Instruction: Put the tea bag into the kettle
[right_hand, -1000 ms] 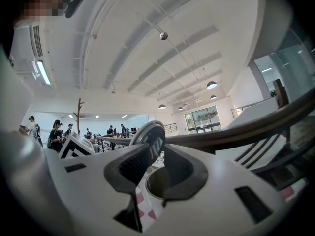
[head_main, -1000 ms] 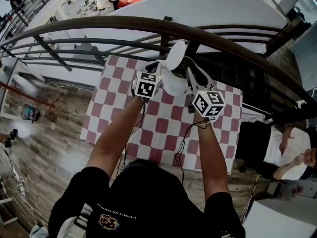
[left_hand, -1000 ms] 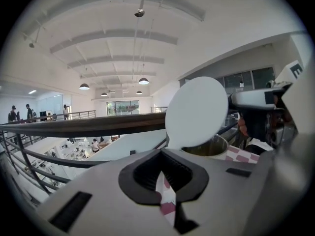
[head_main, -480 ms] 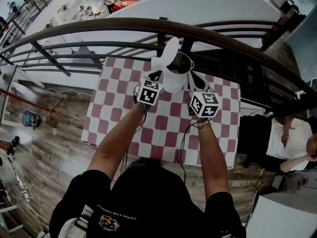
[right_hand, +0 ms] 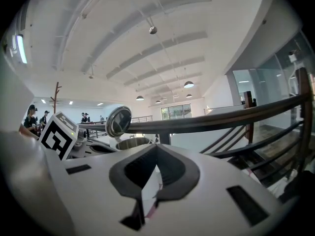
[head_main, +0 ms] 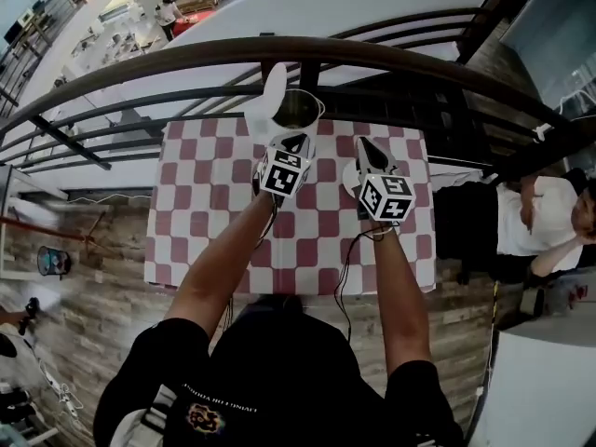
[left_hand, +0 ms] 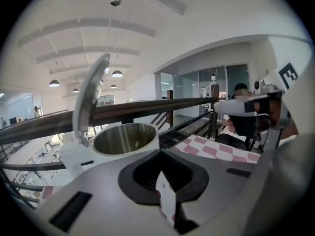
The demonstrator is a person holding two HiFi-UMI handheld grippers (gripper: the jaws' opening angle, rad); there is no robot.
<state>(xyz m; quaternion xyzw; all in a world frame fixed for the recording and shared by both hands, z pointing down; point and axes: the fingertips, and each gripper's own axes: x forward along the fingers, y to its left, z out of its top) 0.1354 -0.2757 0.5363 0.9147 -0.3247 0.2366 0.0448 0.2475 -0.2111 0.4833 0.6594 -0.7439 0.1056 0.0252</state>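
Tea bag and kettle (head_main: 296, 110) are meant to meet on a table (head_main: 200, 240) covered in a red-and-white checked cloth, with a dark railing (head_main: 279, 54) running beyond its far edge. The kettle, white with a steel interior, is stood at the middle of that far edge. Its lid (head_main: 273, 87) is swung up, so the mouth is laid bare and ready to be dropped into. The left gripper (head_main: 296, 142) is held just to the near side of the kettle. Its jaws are drawn together with nothing caught in them, and only a sliver of checked cloth is seen through the slit behind the tips. The right gripper (head_main: 365, 145) is held to the right of the kettle and apart from it. Its jaws have just been closing and are brought fully together, and no object is seen between them either. Just beside the right gripper, towards the far right corner of the table, a small white item (head_main: 348, 179) is lying, too small to be identified; the tea bag may be kept there. The tea bag itself cannot be picked out with certainty in any view and is judged not yet taken up. It is expected to be very light, soft and easily torn, perhaps with a string that could snag. It is best pinched gently at the top seam or tag, so that the pouch hangs free and can be lowered into the open mouth.
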